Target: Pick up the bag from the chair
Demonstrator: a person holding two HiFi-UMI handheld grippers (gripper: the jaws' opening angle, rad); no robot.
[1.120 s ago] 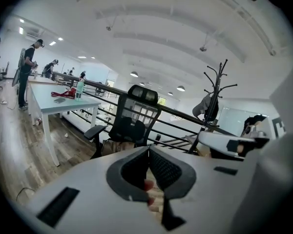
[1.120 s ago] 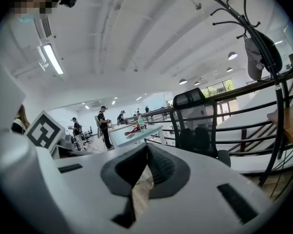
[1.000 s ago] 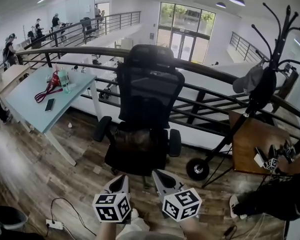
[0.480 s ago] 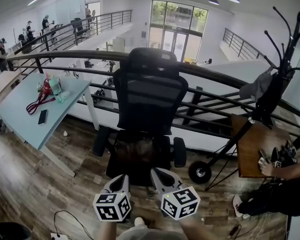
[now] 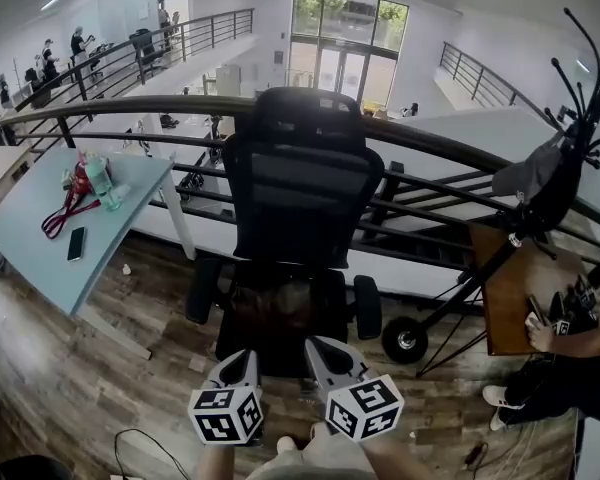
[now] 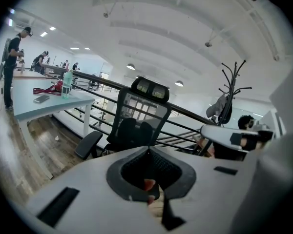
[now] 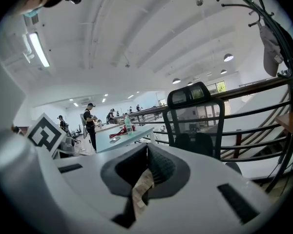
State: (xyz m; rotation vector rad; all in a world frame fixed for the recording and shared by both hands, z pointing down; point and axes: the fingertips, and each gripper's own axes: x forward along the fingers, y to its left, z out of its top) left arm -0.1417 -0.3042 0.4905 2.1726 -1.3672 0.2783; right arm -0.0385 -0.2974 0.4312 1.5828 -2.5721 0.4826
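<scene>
Both hand-held grippers are shut and empty: the left gripper [image 5: 245, 358] and the right gripper [image 5: 318, 348] sit side by side at the bottom of the head view, and each one's own view shows its jaws pressed together at the tips with nothing between them [image 6: 147, 149] [image 7: 146, 146]. Both point at a black office chair [image 5: 300, 193] just ahead, where the dark brown bag [image 5: 278, 313] lies on the seat against the mesh backrest, untouched by either gripper. Behind the chair a dark curved railing [image 5: 430, 143] runs across a balcony edge. To the left stands a pale blue table [image 5: 35, 263] with a bottle [image 5: 98, 178] and a phone [image 5: 75, 243] on it. To the right, a black coat stand [image 5: 555, 178] leans beside a small wooden table [image 5: 510, 293]. The floor [image 5: 110, 368] is wood plank.
</scene>
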